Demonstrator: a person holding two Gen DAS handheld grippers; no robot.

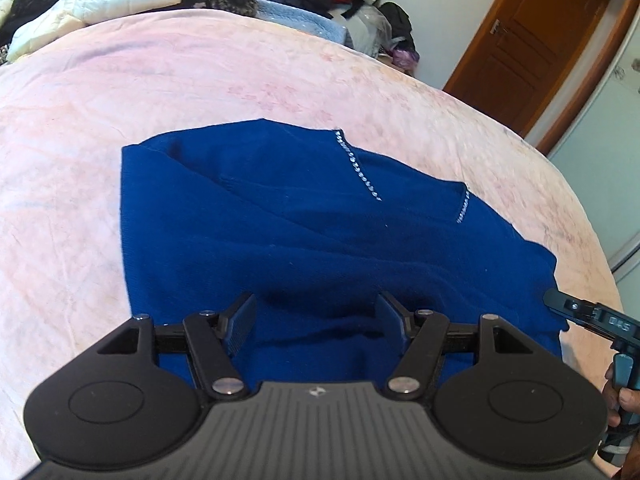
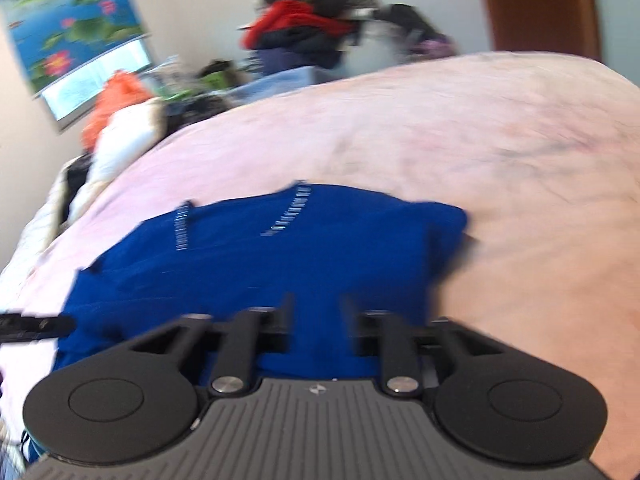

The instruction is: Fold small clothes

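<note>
Deep-blue knit garment with sparkly trim point(image 1: 320, 220) lies rumpled mid-frame on the pink patterned bedspread point(image 1: 200, 80). Left gripper point(image 1: 316, 312) jaws apart, empty, over the near hem. Right gripper point(image 2: 316, 312) jaws apart, blurred, empty. Risk: pinching one layer only; the fold drags crooked.

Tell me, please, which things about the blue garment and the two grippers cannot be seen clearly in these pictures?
- Near hem of the blue garment: left wrist view, hidden behind the left gripper.
- Right gripper: right wrist view, motion blur smears its fingers, so contact with the cloth is unclear.
- Garment's type: folded over itself on the pink bedspread; sleeves not traceable.
- Clothes pile: right wrist view, blurred.
</note>
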